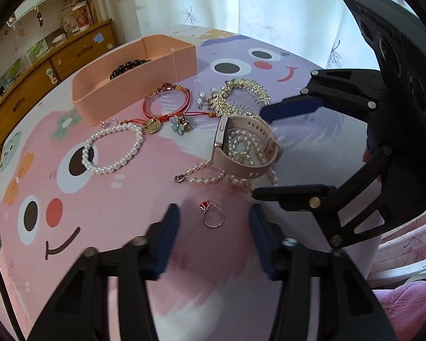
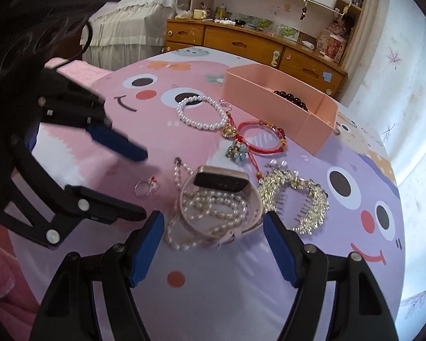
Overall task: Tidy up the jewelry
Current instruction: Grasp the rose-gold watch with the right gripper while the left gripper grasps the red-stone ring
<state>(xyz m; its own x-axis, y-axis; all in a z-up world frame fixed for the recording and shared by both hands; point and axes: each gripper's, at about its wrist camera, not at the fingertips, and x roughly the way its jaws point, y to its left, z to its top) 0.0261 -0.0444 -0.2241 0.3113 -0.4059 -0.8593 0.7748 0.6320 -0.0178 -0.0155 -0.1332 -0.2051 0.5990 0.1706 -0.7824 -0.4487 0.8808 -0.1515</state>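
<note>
Red-stone ring [image 1: 211,215] lies between the spread fingers of the left gripper [image 1: 213,224]; right gripper [image 2: 213,227], also spread, frames the pink smartwatch [image 2: 221,196] at 12 o'clock.

Count on the table: one pink box [image 2: 281,110] holding one dark bead bracelet [image 2: 291,98]. One round-pearl bracelet [image 1: 113,149], far ahead of the left fingers. One red cord bracelet [image 1: 167,103]. One pink watch [image 2: 221,199], between the right fingers' tips, with one oval-pearl strand [image 2: 210,213] through it. Two gold hair combs [image 2: 295,196]. One red-stone ring [image 1: 212,214], between the left fingers. One flower clip [image 1: 180,122].
</note>
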